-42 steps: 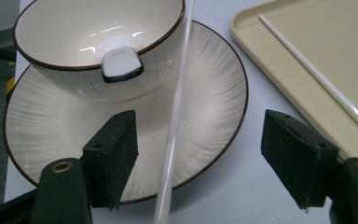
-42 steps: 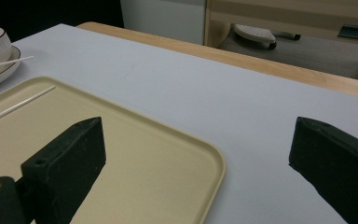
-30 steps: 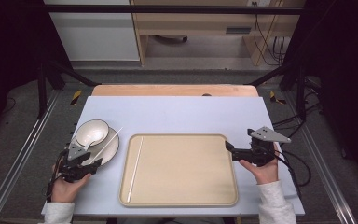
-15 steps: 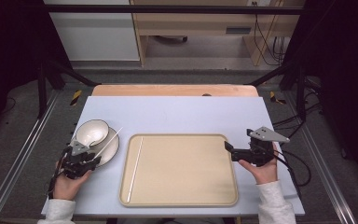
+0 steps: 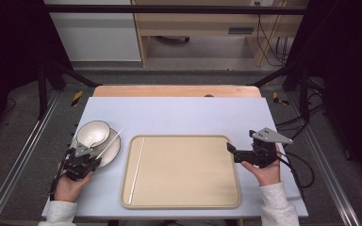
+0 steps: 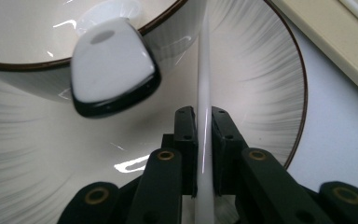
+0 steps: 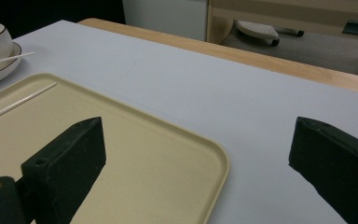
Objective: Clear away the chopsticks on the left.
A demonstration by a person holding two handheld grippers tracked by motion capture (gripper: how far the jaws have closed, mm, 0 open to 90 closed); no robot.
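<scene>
A white chopstick (image 6: 204,70) lies across a ribbed white plate (image 6: 270,93) beside a brown-rimmed bowl (image 6: 28,32). My left gripper (image 6: 204,112) has just been closing and now pinches this chopstick near its lower end. From above, the left gripper (image 5: 93,160) sits at the plate's (image 5: 111,153) near edge, next to the bowl (image 5: 93,133). A second white chopstick (image 5: 136,169) lies on the beige tray (image 5: 188,202) along its left side. My right gripper (image 5: 231,149) hovers at the tray's right edge, jaws wide apart (image 7: 200,163) with nothing between them.
A small white piece with a black underside (image 6: 112,74) leans by the bowl on the plate. The tray sits on a pale blue table top (image 5: 179,115) with a wooden strip (image 5: 169,91) at its far edge. Metal frame rails (image 5: 19,165) flank the table.
The left gripper's jaws have closed onto the chopstick on the plate. Both hands have stayed where they were.
</scene>
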